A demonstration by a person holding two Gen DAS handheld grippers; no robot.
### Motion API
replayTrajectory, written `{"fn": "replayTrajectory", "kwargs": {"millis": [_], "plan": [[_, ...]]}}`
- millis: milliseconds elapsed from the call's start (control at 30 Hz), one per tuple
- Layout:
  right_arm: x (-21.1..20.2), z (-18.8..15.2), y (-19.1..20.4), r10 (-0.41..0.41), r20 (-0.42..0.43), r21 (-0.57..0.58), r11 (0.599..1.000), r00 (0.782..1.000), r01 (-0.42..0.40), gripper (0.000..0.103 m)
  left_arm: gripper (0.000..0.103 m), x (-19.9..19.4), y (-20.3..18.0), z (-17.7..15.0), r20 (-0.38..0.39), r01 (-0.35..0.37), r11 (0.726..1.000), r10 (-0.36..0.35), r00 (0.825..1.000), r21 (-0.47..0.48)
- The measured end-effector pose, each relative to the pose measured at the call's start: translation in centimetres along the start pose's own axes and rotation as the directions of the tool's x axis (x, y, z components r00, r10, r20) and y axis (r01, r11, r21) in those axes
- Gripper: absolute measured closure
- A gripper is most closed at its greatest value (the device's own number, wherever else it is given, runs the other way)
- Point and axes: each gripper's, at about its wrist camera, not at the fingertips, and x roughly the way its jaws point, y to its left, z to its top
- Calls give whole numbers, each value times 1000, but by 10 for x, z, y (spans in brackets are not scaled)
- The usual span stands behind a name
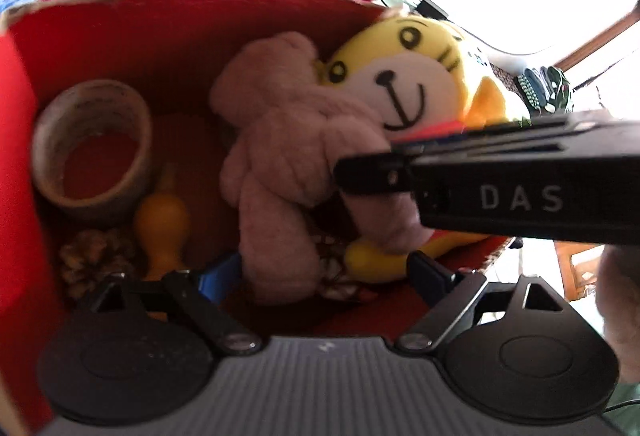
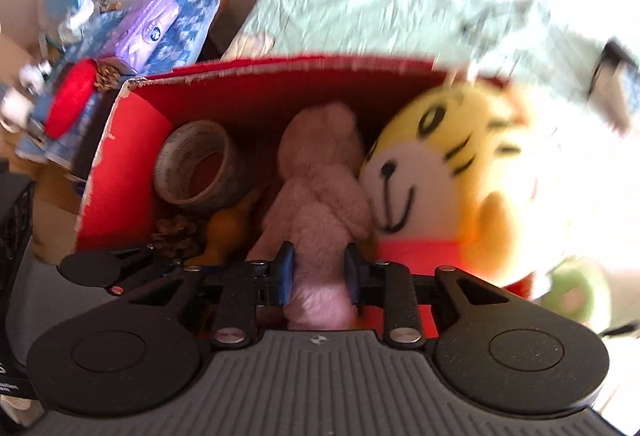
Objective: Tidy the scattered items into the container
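The pink plush bear lies inside the red box, with its head toward the far wall and its lower part toward me. My right tool pinches it: the two blue pads press on both sides of its lower body. Just beside it, on the right, the yellow tiger plush leans in the box and touches the bear. On the left side of the box I see a roll of tape, a yellow gourd-shaped toy and a pine cone, all close together. My left tool hangs over the near edge of the box with its fingers spread wide, gripping nothing. Behind the box there is a pale green cloth.
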Motion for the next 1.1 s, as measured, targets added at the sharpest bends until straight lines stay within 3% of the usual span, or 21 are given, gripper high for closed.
{"fn": "replayTrajectory", "kwargs": {"millis": [167, 300, 600, 867, 1100], "plan": [[13, -1, -3, -40, -33, -32, 999, 999, 39, 76, 14, 11, -3, 3, -13, 12, 1000, -12, 1000, -13], [19, -2, -10, -12, -37, 19, 1000, 999, 12, 75, 14, 11, -1, 3, -16, 12, 1000, -12, 1000, -20], [-12, -17, -10, 37, 59, 59, 997, 998, -40, 69, 14, -9, -18, -1, 45, -83, 996, 84, 995, -10], [-16, -27, -27, 55, 70, 107, 992, 996, -62, 69, 14, -17, -37, -5, 64, -247, 969, 245, 967, 29], [-18, -29, -28, 56, 76, 109, 992, 996, -64, 70, 14, -31, -40, -13, 102, -254, 966, 249, 963, 43]]}}
